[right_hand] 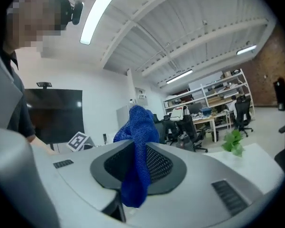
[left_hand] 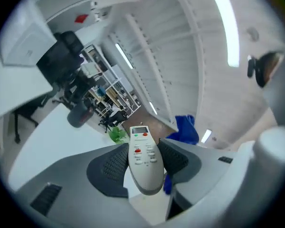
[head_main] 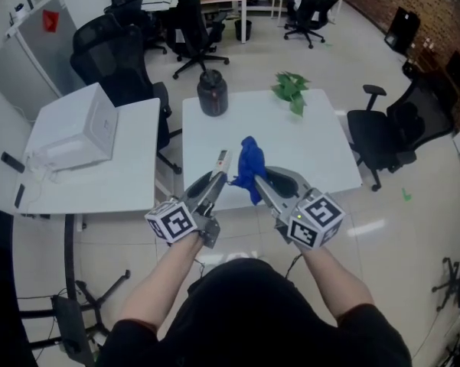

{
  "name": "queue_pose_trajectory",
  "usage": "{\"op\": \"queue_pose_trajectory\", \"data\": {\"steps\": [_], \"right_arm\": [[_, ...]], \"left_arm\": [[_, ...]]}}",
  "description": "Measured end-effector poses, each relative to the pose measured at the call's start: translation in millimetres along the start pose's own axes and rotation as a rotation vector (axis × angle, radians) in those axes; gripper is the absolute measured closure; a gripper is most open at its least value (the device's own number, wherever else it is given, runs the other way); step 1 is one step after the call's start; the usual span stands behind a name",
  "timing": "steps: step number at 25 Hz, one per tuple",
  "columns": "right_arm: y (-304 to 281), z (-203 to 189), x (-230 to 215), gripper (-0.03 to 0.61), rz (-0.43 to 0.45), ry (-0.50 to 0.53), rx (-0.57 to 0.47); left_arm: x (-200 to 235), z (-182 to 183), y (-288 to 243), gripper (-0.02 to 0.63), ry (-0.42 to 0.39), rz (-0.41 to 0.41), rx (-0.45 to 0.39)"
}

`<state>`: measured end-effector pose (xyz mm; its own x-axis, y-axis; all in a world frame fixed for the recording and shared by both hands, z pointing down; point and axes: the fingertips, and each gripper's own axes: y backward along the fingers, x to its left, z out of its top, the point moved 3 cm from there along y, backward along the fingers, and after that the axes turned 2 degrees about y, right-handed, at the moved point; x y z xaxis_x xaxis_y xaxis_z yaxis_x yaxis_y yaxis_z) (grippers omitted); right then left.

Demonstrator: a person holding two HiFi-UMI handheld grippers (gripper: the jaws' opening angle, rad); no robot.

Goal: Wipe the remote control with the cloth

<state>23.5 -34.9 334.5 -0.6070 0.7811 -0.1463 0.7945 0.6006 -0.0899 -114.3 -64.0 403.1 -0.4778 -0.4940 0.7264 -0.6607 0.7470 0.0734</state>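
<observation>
In the head view, the left gripper [head_main: 216,176] and the right gripper [head_main: 262,183] were held up side by side above the near edge of the white table [head_main: 321,144]. They were close, I think so the cloth [head_main: 250,163] could reach the remote control [head_main: 223,159]. Both arms were bent, and both grippers pointed forward and flat.

In the left gripper view, the jaws squeezed the remote control [left_hand: 144,158] by its two long sides. Its buttons faced the camera, so that side was bare and ready for wiping. The room looked tipped, so this gripper was rolled sideways. The blue cloth [left_hand: 186,129] was just to its right.

In the right gripper view, the jaws pinched the cloth [right_hand: 138,151]. Some stuck up and some hung down.
</observation>
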Motion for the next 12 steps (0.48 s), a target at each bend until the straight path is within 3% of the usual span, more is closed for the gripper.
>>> {"op": "queue_pose_trajectory", "data": {"steps": [3,5,8,12], "right_arm": [[-12.1,-24.3,19.5,0.507,0.064,-0.050,0.024],[-19.9,-36.7,31.4,0.506,0.097,-0.075,0.051],[-28.1,-49.8,44.3,0.506,0.138,-0.078,0.086],[-35.5,-52.9,42.4,0.508,0.143,-0.075,0.102]], "left_arm": [[0.9,13.2,0.4,0.407,0.262,-0.080,-0.121],[-0.9,19.2,0.3,0.407,0.392,-0.144,-0.183],[-2.6,21.1,1.9,0.408,0.463,-0.201,-0.212],[-13.5,10.8,1.3,0.408,0.463,-0.257,-0.143]]}}
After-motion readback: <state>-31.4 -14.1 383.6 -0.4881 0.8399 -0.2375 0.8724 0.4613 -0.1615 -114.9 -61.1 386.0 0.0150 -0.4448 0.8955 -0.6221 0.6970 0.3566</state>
